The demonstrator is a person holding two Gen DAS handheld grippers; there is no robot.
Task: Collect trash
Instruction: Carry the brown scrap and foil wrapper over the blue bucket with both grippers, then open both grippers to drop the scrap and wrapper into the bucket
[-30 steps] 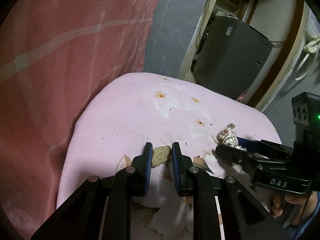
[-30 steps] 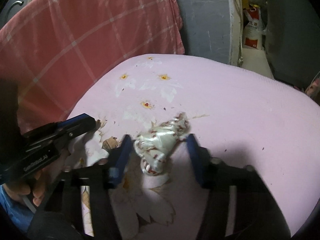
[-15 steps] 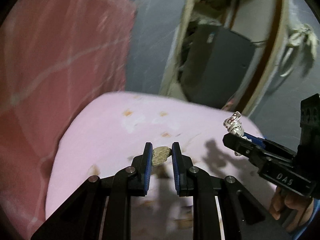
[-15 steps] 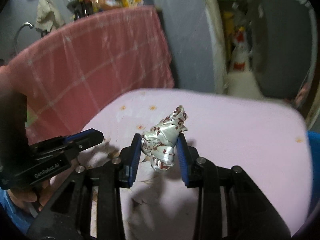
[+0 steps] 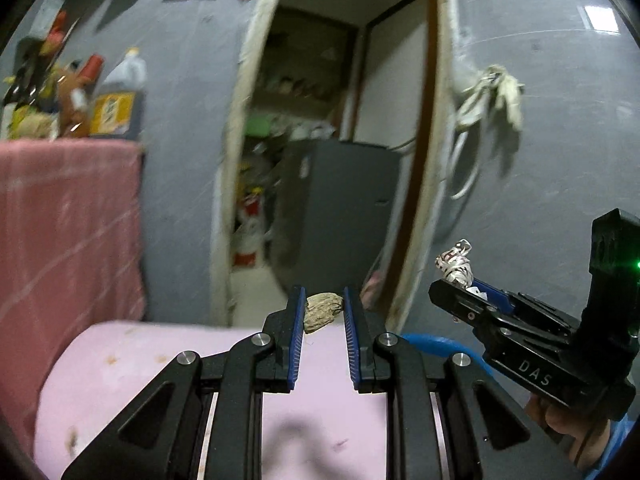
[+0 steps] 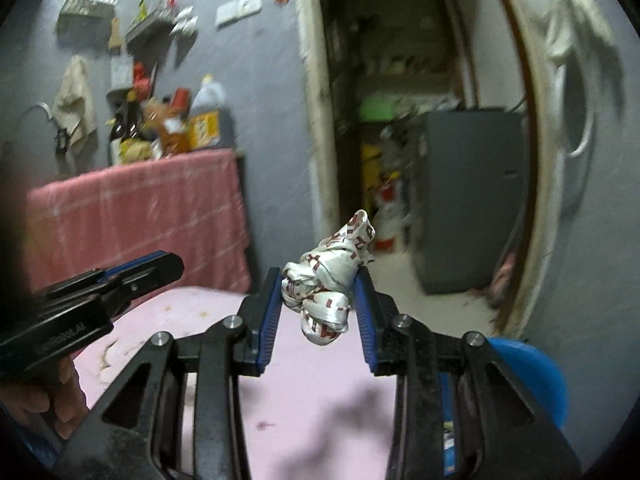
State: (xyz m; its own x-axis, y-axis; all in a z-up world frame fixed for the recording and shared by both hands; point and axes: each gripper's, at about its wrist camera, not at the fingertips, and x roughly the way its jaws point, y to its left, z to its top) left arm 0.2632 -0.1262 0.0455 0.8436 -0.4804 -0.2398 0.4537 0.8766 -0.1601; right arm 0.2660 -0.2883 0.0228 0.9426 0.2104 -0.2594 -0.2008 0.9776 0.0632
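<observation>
Pinching crumpled wrapper between right hand-held gripper pads, above table

A pink sheet covers the near surface. Beyond its far left edge hangs a red checked cloth, with bottles and a jug on top. A dark grey cabinet stands inside the doorway; a rag hangs beside it.
</observation>
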